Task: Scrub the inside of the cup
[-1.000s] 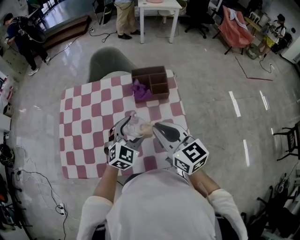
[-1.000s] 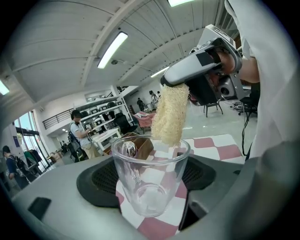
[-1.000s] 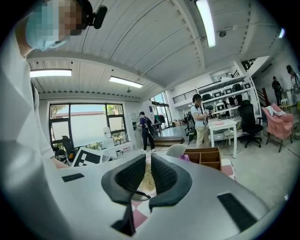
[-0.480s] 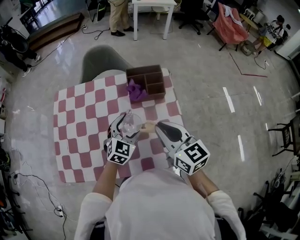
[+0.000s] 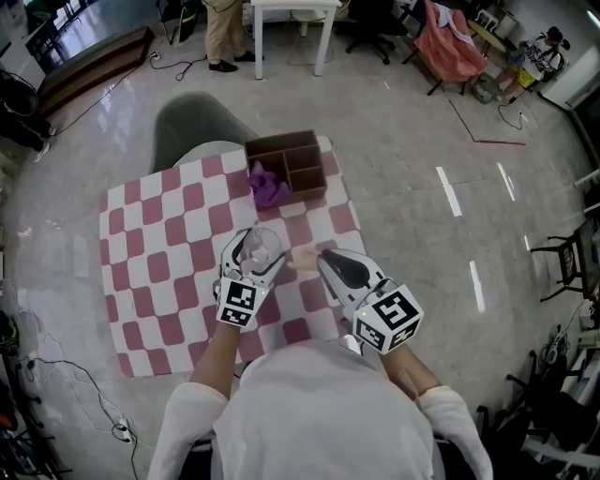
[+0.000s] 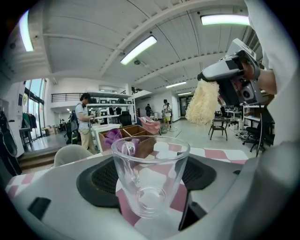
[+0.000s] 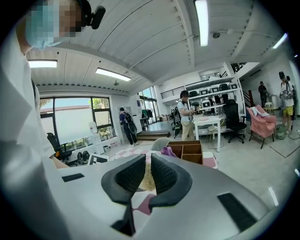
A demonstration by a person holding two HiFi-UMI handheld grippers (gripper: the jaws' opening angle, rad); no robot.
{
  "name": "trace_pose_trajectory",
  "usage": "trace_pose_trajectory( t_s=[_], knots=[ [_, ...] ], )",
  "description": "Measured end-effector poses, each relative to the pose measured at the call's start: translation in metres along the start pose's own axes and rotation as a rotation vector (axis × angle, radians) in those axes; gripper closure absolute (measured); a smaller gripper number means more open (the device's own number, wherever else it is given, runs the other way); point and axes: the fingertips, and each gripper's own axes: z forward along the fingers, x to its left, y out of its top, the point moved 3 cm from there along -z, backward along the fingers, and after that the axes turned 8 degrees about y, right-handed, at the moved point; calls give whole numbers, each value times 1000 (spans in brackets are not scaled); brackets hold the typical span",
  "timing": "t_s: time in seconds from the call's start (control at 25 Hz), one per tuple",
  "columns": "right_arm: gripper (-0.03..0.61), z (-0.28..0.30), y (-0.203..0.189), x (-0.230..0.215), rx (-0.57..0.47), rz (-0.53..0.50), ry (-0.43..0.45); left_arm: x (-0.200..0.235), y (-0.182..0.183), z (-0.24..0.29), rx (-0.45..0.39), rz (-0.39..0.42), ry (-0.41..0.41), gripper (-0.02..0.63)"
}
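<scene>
A clear glass cup [image 5: 262,246] is held over the checked table, my left gripper [image 5: 255,253] shut on its sides. In the left gripper view the cup [image 6: 151,174] stands upright between the black pads [image 6: 104,180], and it is empty. My right gripper [image 5: 315,260] is shut on a straw-coloured scrubber [image 5: 301,260], just right of the cup and apart from it. The left gripper view shows that scrubber [image 6: 204,103] hanging from the right gripper [image 6: 219,76], above and to the right of the cup's rim. In the right gripper view the scrubber [image 7: 146,177] is pinched between the pads.
A brown wooden divided box [image 5: 287,165] stands at the far edge of the pink-and-white checked table [image 5: 150,253], with a purple cloth [image 5: 267,185] against it. A grey chair [image 5: 192,131] is behind the table. A white table [image 5: 286,14] and people are farther off.
The scrubber lay against the cup's right side a second ago; now it sits slightly further right, apart from it. Both grippers keep their hold. The head view has shifted a little.
</scene>
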Motion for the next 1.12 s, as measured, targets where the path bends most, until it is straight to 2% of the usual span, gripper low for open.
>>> trace_pose_trajectory(
  t_s=[0.44,1.12],
  knots=[
    [522,-6,-9,0,11,15,-43,-2,-24,8,7,-47,-21,236],
    [522,-13,-11,0,17,13,-63,0,-42,4,10,-150,18,236]
  ],
)
